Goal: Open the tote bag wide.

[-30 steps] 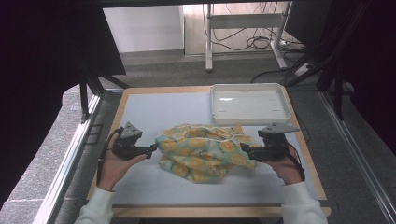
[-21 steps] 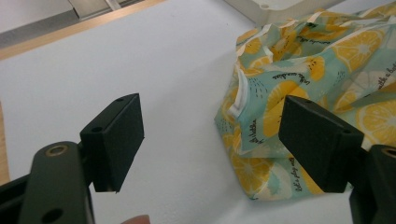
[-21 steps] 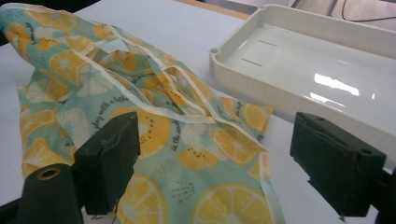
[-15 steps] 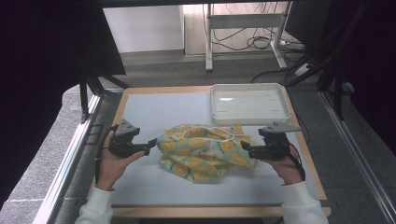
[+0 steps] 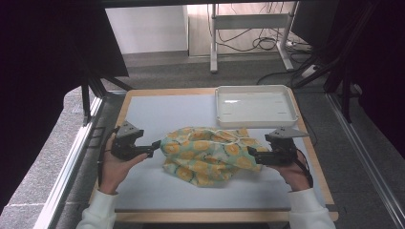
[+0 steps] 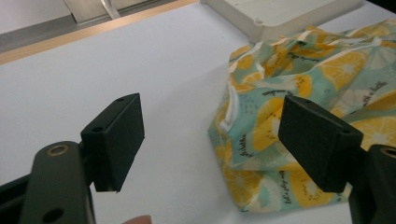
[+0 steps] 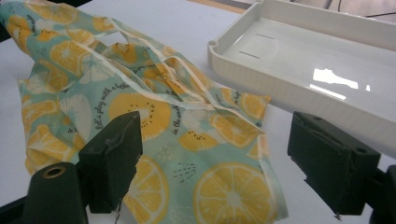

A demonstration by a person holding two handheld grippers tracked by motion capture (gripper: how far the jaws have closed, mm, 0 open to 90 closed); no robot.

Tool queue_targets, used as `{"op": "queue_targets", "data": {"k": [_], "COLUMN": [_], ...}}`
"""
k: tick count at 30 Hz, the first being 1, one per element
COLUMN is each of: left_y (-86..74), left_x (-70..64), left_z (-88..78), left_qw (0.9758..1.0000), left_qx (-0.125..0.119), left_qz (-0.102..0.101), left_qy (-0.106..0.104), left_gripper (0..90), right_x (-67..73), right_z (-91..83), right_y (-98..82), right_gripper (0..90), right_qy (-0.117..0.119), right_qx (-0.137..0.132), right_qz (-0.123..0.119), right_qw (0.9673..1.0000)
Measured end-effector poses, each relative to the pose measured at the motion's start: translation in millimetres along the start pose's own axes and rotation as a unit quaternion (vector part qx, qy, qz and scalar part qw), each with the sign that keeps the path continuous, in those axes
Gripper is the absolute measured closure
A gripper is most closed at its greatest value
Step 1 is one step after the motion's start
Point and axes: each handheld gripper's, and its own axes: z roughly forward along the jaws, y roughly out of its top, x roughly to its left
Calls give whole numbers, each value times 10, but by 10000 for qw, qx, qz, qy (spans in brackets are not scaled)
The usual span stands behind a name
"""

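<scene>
Both grippers have backed slightly off the cloth since a second ago, the left one most plainly, its tip now just clear of the fabric's edge. At centre frame in the high view, a crumpled lemon-print cloth bag (image 5: 210, 155) lies on the pale tabletop (image 5: 157, 114), its long axis running left to right between the two hands. The left gripper (image 5: 154, 147) sits just beside the bag's left end, jaws spread wide with nothing between them; in its own view the fabric lies ahead and to the right. The right gripper (image 5: 251, 154) touches or nearly touches the bag's right end, jaws likewise wide and empty, the cloth spread directly ahead of them. It looks the nearer of the two to a grasp. A white tray (image 5: 255, 106) stands empty at upper right, just beyond the bag. Grey floor and trailing cables fill the room behind.
</scene>
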Motion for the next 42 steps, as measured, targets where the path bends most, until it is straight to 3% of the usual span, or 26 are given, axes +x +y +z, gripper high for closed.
{"op": "queue_targets", "data": {"k": [3,7,15,23,32,42], "left_y": [7,30,154,305,439,495], "left_x": [-35,-29,-62,-60,-54,-70], "left_z": [14,86,183,229,423,647], "left_qw": [10000,9999,9997,9994,9980,9974], "left_qx": [25,89,106,109,304,445], "left_qz": [80,4,62,161,117,165], "left_qy": [-36,-105,-192,-280,-535,-543], "left_gripper": [231,239,247,267,301,359], "right_x": [1,29,49,69,63,65], "right_z": [-15,5,-2,-62,-83,-94], "right_y": [-11,-45,-59,-60,-53,-49], "right_gripper": [184,184,184,193,199,203], "right_qy": [16,28,47,-97,-76,-176], "right_qx": [-58,5,-7,13,-19,-1], "right_qz": [24,-3,-51,-7,45,41], "right_qw": [10000,10000,10000,10000,10000,9998]}}
